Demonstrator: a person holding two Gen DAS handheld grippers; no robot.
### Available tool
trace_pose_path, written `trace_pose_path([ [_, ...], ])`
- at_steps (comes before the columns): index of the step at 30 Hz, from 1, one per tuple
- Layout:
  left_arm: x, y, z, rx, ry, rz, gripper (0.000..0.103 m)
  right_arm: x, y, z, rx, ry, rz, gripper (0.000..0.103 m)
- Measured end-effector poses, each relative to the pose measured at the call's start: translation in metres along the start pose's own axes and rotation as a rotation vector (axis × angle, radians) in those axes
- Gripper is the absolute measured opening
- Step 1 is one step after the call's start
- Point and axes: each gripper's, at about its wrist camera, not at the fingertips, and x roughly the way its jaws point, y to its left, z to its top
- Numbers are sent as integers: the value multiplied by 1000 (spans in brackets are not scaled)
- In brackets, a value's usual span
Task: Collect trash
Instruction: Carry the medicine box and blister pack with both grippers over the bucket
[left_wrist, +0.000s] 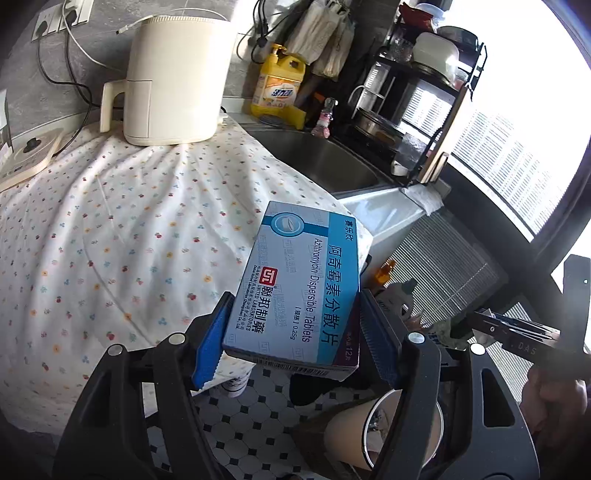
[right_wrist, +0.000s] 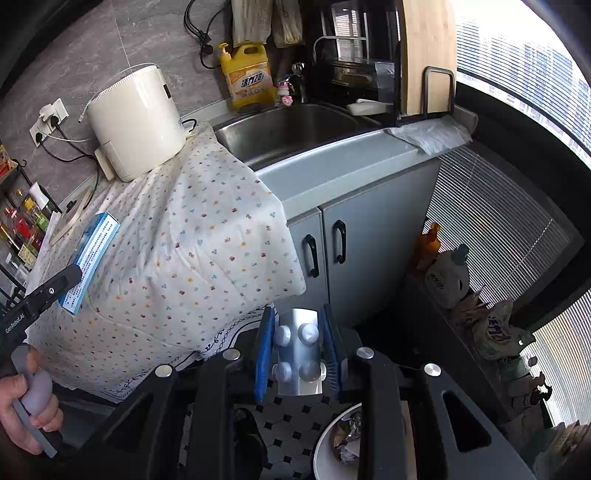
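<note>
Both grippers carried medicine waste beside the kitchen counter, above a trash bin.

The left gripper (left_wrist: 295, 339) held a blue-and-white azithromycin tablet box (left_wrist: 299, 288) clamped across its width between the blue pads (left_wrist: 208, 347), the box tilted and raised over the edge of the floral tablecloth (left_wrist: 110, 229). The right gripper (right_wrist: 299, 354) had its fingers set narrow on a silver blister pack (right_wrist: 298, 350), four pill bubbles facing the camera, in the air in front of the grey cabinet doors (right_wrist: 325, 236). Below both, on the black-and-white tiled floor (right_wrist: 291, 424), stood a white-rimmed trash bin (right_wrist: 328, 443) with crumpled scraps inside. On the counter behind were a cream air fryer (left_wrist: 173, 77), a yellow detergent jug (right_wrist: 249, 75) and a steel sink (right_wrist: 295, 125). A hand (right_wrist: 26, 402) gripped the left gripper's handle.
</note>
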Motion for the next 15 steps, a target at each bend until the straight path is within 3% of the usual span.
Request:
trace_pose_path([
  [7,9,-55,-38,58,77,-62,67,-17,-64,-63,140,39,-48,26],
  [15,28,-110,-86,133,192,-117,67,-18,-113,-134,257,105,-75,27],
])
